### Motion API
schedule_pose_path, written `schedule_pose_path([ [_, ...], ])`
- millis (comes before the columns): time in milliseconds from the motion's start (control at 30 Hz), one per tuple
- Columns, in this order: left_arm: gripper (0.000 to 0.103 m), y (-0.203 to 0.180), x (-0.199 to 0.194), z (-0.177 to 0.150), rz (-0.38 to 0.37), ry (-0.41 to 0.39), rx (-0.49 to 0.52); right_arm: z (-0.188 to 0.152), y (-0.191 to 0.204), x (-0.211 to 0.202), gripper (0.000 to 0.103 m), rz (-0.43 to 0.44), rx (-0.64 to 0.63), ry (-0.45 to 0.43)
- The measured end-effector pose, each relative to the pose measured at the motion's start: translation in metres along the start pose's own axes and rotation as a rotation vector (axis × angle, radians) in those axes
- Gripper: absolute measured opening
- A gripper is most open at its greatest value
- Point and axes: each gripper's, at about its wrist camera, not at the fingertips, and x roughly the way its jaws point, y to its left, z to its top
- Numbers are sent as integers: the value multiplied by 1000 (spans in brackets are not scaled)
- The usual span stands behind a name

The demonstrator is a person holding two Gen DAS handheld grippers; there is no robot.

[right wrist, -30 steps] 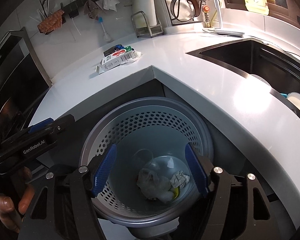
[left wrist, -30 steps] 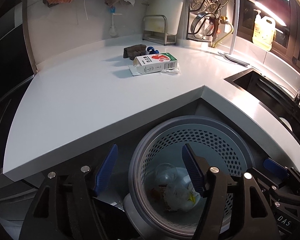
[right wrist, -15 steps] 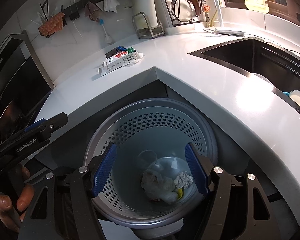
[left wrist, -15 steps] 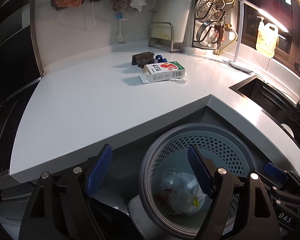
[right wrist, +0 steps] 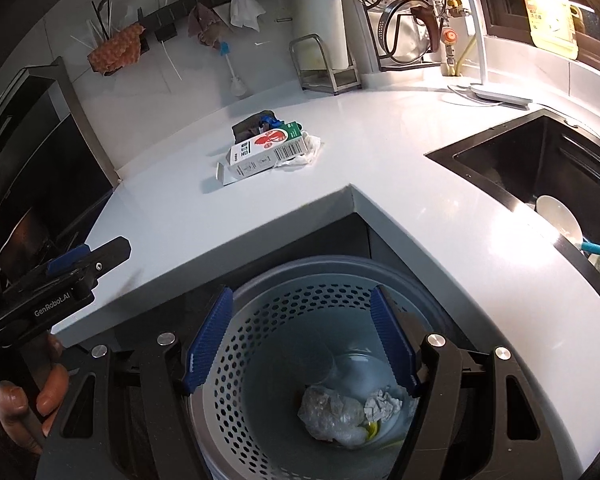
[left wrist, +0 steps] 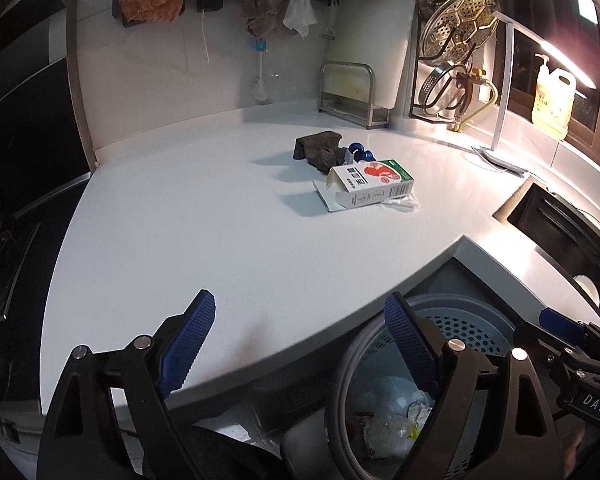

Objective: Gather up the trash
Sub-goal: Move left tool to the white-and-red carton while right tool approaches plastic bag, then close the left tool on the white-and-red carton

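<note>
A white carton with red and green print (left wrist: 370,186) (right wrist: 266,150) lies on its side on the white counter (left wrist: 220,220), a crumpled clear wrapper (right wrist: 306,152) against it. Behind it sit a dark brown lump (left wrist: 320,150) and a small blue piece (left wrist: 360,154). A grey perforated bin (right wrist: 300,304) (left wrist: 460,324) stands below the counter's corner with crumpled plastic and paper (right wrist: 340,416) inside. My left gripper (left wrist: 300,344) hovers over the counter's front edge, its jaws opening and nothing between them. My right gripper (right wrist: 300,344) is open over the bin, empty.
A dark sink (right wrist: 540,168) with a white bowl (right wrist: 558,216) lies to the right. A metal rack (left wrist: 352,94), hanging cloths, a steamer and pan lids stand along the back wall. A yellow bottle (left wrist: 552,98) sits on the sill. A hand (right wrist: 24,400) holds the left gripper.
Both grippers rose and drew away from the bin toward the counter. The left gripper's jaws spread wider and now frame the counter edge. The right jaws kept their width.
</note>
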Motion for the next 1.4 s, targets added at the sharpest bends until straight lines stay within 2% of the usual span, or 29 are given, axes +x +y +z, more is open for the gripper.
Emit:
schedule_pose_path([
  [133,89,5,16,25,-45,-10,32,16,-4,5,68,19,20,5],
  [267,89,1,39,51,-74,-16,90,26,-12,9,68,8,36,2],
  [367,89,-4,59,72,-123,-10,125,32,-22,15,68,4,58,4],
  [567,91,-18,111,98,-234,61,192,41,-42,27,68,9,108,13],
  [700,91,-27,139,107,-299,96,248,43,-53,34,68,8,142,21],
  [967,91,-41,169,112,-372,140,356,46,-60,43,68,19,170,25],
  [1400,88,-61,190,110,-411,195,428,49,-59,47,68,36,165,27],
])
